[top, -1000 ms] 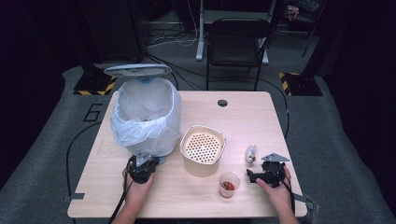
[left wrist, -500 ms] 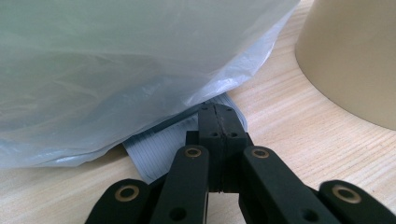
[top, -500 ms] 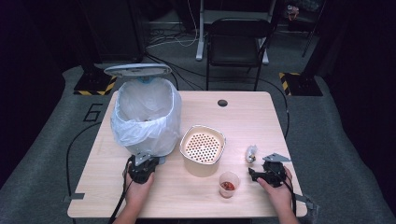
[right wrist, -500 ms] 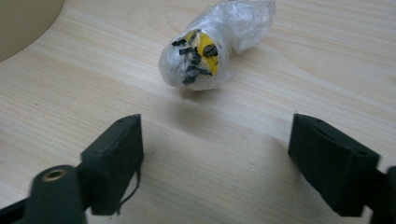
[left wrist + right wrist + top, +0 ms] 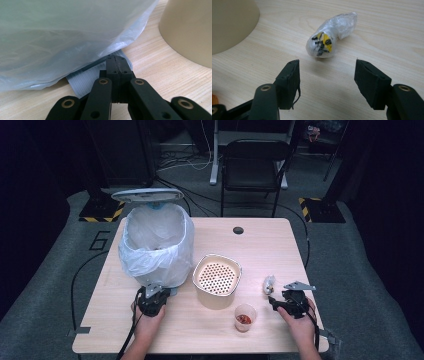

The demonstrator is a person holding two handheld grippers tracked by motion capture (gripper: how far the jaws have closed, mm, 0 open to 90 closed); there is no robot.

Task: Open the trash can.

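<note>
Change: right gripper (image 5: 274, 302) is seen shifted slightly toward the cup since the earlier high view; its jaws have just been closing, nothing between them. Bin, basket, cup and wrapper are unmoved.
Right gripper: held in the right hand (image 5: 300, 320) at the table's near right edge. In the right gripper view (image 5: 327, 75) the jaws stand partly apart over bare wood, gripping nothing.
Wrapper: small crumpled clear plastic wrapper (image 5: 331, 37) with a yellow and black print is lying on the table just ahead of the right jaws, not touched. In the high view (image 5: 269, 284) it is seen between basket and right gripper.
Left gripper: held in the left hand (image 5: 148, 321) at the foot of the bin, as seen in the high view (image 5: 154, 292). In the left gripper view (image 5: 117, 65) the jaws are closed flat together; nothing is seen held. Tips are just at a grey ribbed part (image 5: 86, 77) showing under the bag.
Bin: lined with a pale bag (image 5: 156, 245), lid (image 5: 147, 195) raised behind it, placed at the table's left.
Basket: cream, perforated floor (image 5: 216, 276), placed mid-table just right of the bin.
Cup: small clear cup (image 5: 244, 318) with red contents, near the front edge, between basket and right gripper.
Table: light wood (image 5: 260, 245).
</note>
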